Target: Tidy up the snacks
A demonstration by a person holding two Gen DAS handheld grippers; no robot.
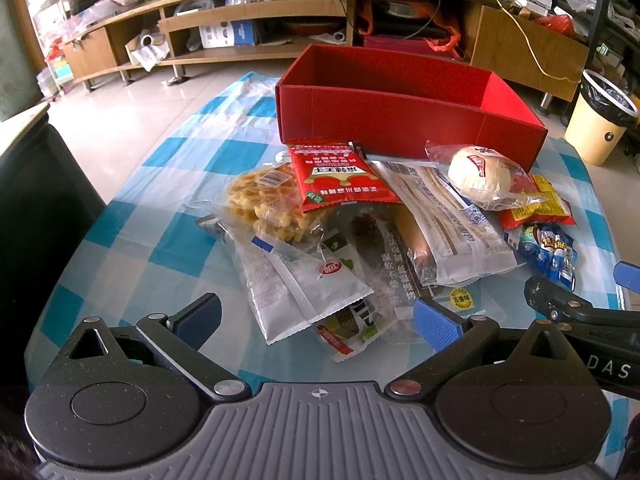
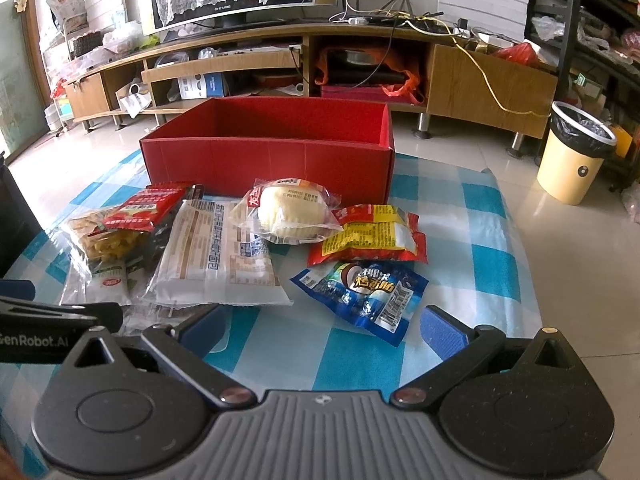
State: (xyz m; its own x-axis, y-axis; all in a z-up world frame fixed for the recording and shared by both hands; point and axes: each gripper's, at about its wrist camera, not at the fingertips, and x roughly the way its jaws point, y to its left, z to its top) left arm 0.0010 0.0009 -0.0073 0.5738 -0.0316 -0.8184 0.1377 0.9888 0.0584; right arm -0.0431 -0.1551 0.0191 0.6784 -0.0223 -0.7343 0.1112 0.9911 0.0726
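"GenRobot.AI" is showing on the left gripper (image 1: pixel 316 320), hanging wide open and empty over a white sachet (image 1: pixel 304 288). The right gripper (image 2: pixel 324 330), equally agape, is hovering just short of the blue packet (image 2: pixel 360 292); the red box (image 2: pixel 272 156) is sitting beyond.

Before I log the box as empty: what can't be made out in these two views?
- Floor of the red box: hidden behind its near wall in both wrist views.
- Packets low in the snack pile: covered by the packets above them in the left wrist view.
- Small print on the white packet: too small to read.
- Table's near edge: hidden behind both gripper bodies.
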